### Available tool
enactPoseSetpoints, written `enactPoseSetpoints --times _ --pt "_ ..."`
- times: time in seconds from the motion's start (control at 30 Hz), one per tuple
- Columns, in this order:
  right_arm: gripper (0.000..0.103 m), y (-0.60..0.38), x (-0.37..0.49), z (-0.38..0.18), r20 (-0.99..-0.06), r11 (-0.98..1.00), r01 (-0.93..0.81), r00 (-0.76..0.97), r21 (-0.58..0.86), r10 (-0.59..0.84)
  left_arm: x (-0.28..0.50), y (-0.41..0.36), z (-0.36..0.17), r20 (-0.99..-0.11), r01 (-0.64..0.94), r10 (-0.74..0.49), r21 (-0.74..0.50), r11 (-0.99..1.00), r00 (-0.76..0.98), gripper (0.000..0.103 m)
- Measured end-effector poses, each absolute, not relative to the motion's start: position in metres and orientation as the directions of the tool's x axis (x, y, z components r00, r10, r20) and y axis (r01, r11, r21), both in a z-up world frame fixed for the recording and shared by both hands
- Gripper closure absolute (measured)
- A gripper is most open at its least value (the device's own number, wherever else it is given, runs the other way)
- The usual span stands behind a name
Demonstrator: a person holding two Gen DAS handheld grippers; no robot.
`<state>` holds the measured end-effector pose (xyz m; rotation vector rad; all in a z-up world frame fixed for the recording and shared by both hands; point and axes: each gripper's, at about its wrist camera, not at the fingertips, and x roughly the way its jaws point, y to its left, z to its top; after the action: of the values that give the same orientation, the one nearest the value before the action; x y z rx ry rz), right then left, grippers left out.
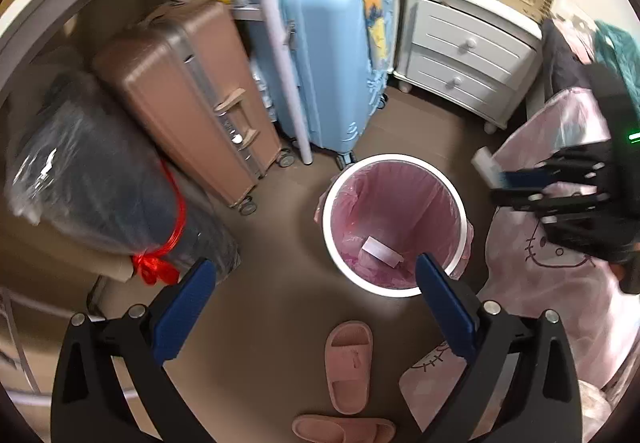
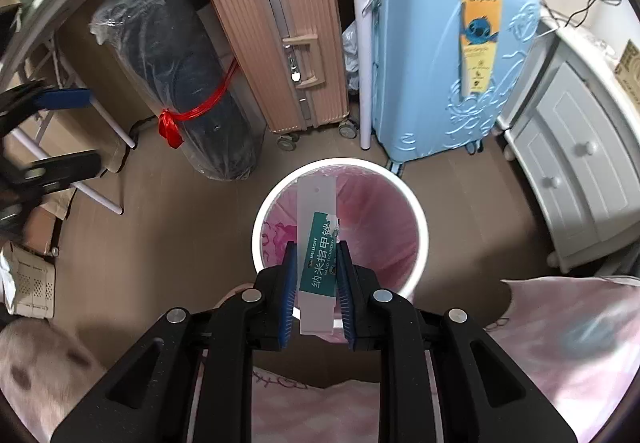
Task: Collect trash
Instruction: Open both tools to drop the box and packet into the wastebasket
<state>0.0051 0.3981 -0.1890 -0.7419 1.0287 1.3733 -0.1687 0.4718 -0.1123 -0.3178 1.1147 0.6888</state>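
Observation:
A white round bin point(image 1: 394, 285) with a pink liner stands on the brown floor, with a small white box point(image 1: 382, 251) lying at its bottom. My left gripper point(image 1: 316, 271) hangs above the floor with its jaws wide apart and nothing between them; its right finger point(image 1: 444, 303) overlaps the bin's near rim. My right gripper point(image 2: 317, 261) is shut on a flat white and green package point(image 2: 318, 243) with printed lettering, held upright over the bin point(image 2: 416, 211). In the left wrist view the right gripper point(image 1: 504, 179) comes in from the right with that package point(image 1: 486, 163).
Behind the bin stand a rose-gold suitcase point(image 1: 192, 99), a light blue suitcase point(image 1: 332, 55), a white pole point(image 1: 280, 43) and a plastic-wrapped dark bundle point(image 1: 96, 179) tied with red ribbon. A white nightstand point(image 1: 464, 59) is at the right. Pink bedding point(image 1: 560, 243) and pink slippers point(image 1: 348, 363) lie near.

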Motion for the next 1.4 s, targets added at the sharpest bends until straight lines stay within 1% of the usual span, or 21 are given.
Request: enactPoseSetpoints --times 0.1,0.2,0.23,0.27,0.3,0.37,0.4,0.43,0.47,0.57,0.8,0.97,1.1,1.17,1.23,1.3,1.4 --pt "0.085 0.413 -0.003 -0.203 -0.913 0.096 -0.987 -0.078 0.126 0.401 -0.178 0.468 -0.102 -0.898 -0.669 0.337 0.068 0.740 0.282 0.005" --pt "0.084 0.426 -0.012 -0.219 -0.926 0.081 -0.993 -0.044 0.080 0.375 -0.184 0.464 -0.092 -0.900 -0.679 0.329 0.051 0.732 0.287 0.005" --pt "0.075 0.430 -0.016 -0.224 -0.929 0.077 -0.996 -0.015 0.047 0.371 -0.185 0.463 -0.089 -0.899 -0.682 0.329 0.047 0.730 0.290 0.005" --pt "0.057 0.431 -0.018 -0.225 -0.928 0.069 -0.997 -0.004 0.033 0.372 -0.186 0.462 -0.087 -0.899 -0.685 0.329 0.046 0.727 0.289 0.005" --pt "0.052 0.432 -0.022 -0.227 -0.925 0.054 -0.999 0.017 0.004 0.380 -0.187 0.461 -0.084 -0.899 -0.689 0.332 0.048 0.723 0.286 0.005" --pt "0.038 0.431 -0.023 -0.228 -0.926 0.044 -0.998 0.052 -0.038 0.374 -0.186 0.460 -0.079 -0.895 -0.693 0.337 0.046 0.719 0.290 0.005" --pt "0.034 0.429 -0.023 -0.229 -0.924 0.050 -0.997 0.073 -0.059 0.375 -0.186 0.458 -0.076 -0.892 -0.693 0.339 0.041 0.720 0.300 0.005" --pt "0.024 0.427 -0.021 -0.227 -0.921 0.057 -0.996 0.088 -0.072 0.379 -0.185 0.456 -0.072 -0.887 -0.691 0.341 0.036 0.722 0.310 0.005" --pt "0.017 0.424 -0.020 -0.224 -0.916 0.072 -0.993 0.111 -0.090 0.386 -0.184 0.453 -0.069 -0.884 -0.689 0.344 0.036 0.724 0.315 0.005" --pt "0.009 0.408 -0.014 -0.210 -0.902 0.117 -0.986 0.154 -0.116 0.403 -0.178 0.445 -0.060 -0.880 -0.690 0.352 0.039 0.723 0.319 0.005" --pt "0.007 0.341 0.003 -0.159 -0.866 0.187 -0.973 0.205 -0.132 0.456 -0.155 0.414 -0.037 -0.861 -0.653 0.366 0.053 0.755 0.352 0.005" --pt "0.007 0.269 0.018 -0.116 -0.837 0.288 -0.949 0.257 -0.125 0.483 -0.131 0.379 -0.021 -0.845 -0.607 0.345 0.030 0.794 0.409 0.005" --pt "0.007 0.207 0.026 -0.079 -0.817 0.380 -0.921 0.283 -0.086 0.502 -0.109 0.341 -0.010 -0.824 -0.548 0.377 0.098 0.831 0.423 0.005" --pt "0.007 0.176 0.030 -0.065 -0.804 0.424 -0.901 0.317 -0.089 0.503 -0.098 0.319 -0.004 -0.810 -0.521 0.390 0.126 0.844 0.438 0.005" --pt "0.007 0.143 0.035 -0.051 -0.789 0.474 -0.877 0.345 -0.079 0.508 -0.086 0.297 0.001 -0.803 -0.491 0.376 0.121 0.863 0.462 0.005" --pt "0.007 0.101 0.043 -0.036 -0.772 0.526 -0.850 0.356 -0.033 0.526 -0.072 0.273 0.004 -0.803 -0.454 0.350 0.112 0.884 0.483 0.005" --pt "0.007 0.052 0.050 -0.023 -0.753 0.588 -0.807 0.415 -0.047 0.510 -0.051 0.237 0.007 -0.799 -0.395 0.323 0.117 0.911 0.508 0.005"
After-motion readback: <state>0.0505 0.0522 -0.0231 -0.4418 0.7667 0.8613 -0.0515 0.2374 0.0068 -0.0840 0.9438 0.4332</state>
